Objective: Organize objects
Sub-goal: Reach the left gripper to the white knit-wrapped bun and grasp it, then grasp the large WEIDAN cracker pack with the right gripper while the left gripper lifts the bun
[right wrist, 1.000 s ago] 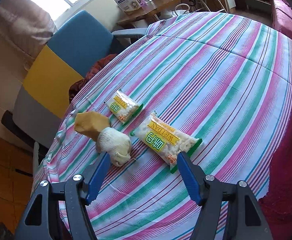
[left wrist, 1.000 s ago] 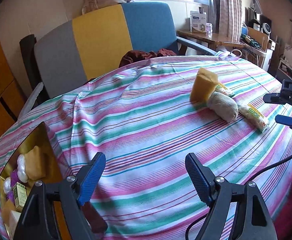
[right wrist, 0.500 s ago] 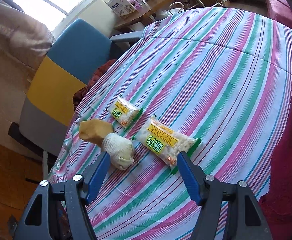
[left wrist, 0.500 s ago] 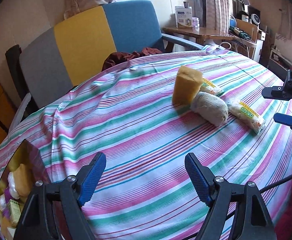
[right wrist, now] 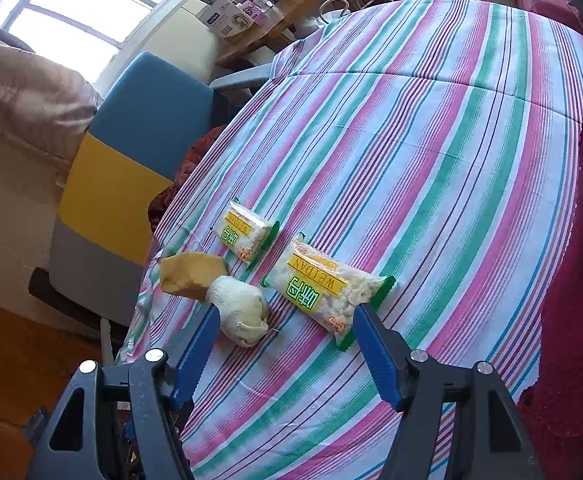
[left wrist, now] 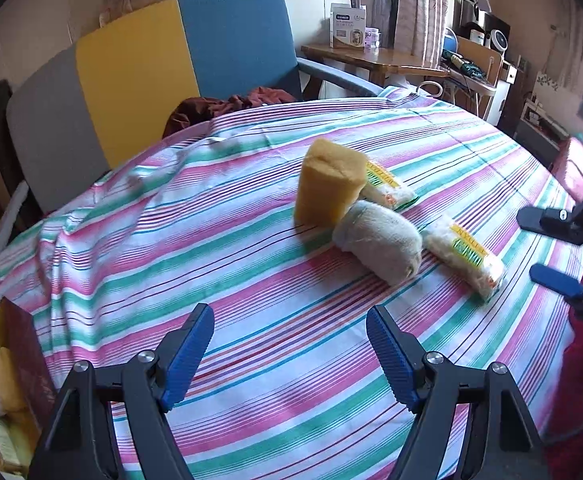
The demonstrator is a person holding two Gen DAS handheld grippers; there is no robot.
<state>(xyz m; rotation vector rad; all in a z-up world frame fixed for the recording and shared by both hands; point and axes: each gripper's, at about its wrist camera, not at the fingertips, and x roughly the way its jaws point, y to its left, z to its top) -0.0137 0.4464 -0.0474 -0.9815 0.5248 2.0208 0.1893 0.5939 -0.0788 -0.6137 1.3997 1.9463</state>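
Approach step: the left gripper (left wrist: 289, 340) and right gripper (right wrist: 283, 336), both open and empty, next require closure on the near snack packet (right wrist: 327, 292).

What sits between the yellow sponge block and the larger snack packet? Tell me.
A rolled white cloth bundle, touching the yellow sponge block and beside the larger snack packet; left wrist view.

Left hand-held gripper (left wrist: 289, 330) jaws apart, empty, right hand-held gripper (right wrist: 283, 328) jaws apart, empty, angled downward
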